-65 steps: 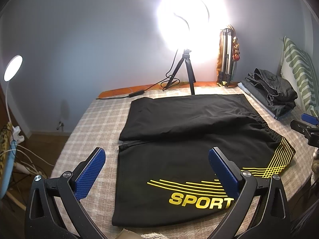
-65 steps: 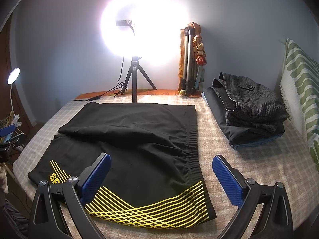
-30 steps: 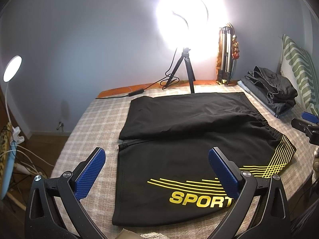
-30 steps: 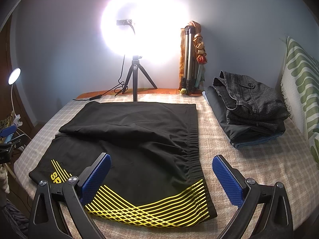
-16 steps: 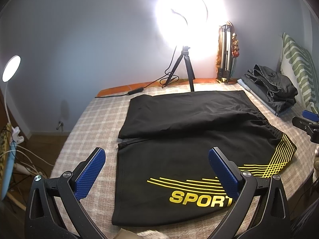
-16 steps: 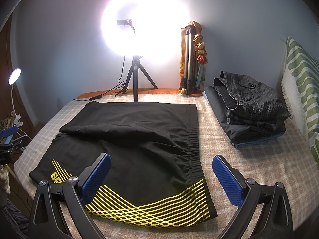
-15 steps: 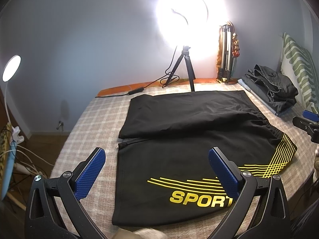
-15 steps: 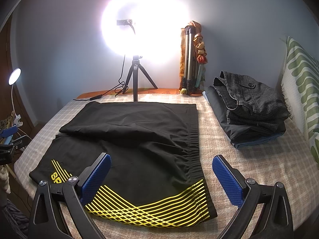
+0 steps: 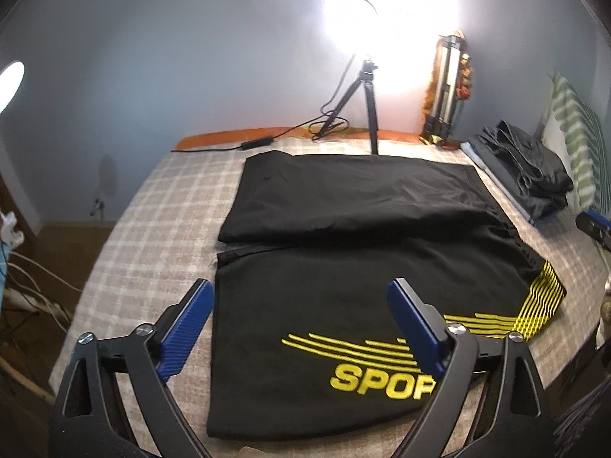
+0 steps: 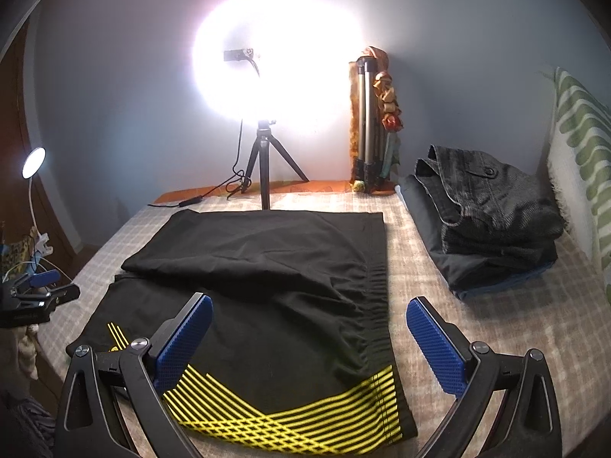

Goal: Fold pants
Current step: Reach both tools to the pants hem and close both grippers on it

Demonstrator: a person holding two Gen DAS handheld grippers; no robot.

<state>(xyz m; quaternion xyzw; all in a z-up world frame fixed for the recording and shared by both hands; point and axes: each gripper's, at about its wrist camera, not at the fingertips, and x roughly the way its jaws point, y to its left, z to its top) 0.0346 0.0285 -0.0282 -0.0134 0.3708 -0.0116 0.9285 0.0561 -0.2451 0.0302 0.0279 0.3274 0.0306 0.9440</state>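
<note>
Black sport shorts (image 9: 343,259) with yellow stripes and "SPORT" lettering lie spread on the checked bed (image 9: 160,206), the far half folded over toward the near half. They also show in the right wrist view (image 10: 275,290). My left gripper (image 9: 301,324) is open and empty, held above the near left part of the shorts. My right gripper (image 10: 309,336) is open and empty, held above the waistband end with the yellow stripes. The right gripper shows at the right edge of the left wrist view (image 9: 595,225).
A ring light on a tripod (image 10: 263,168) stands at the bed's far edge beside a folded tripod (image 10: 366,122). A stack of folded dark clothes (image 10: 488,225) lies at the right, next to a green striped pillow (image 10: 584,145). A small lamp (image 10: 32,164) stands at left.
The left gripper has moved forward and a little left over the shorts. The right gripper has edged closer to the waistband. The shorts have not moved.
</note>
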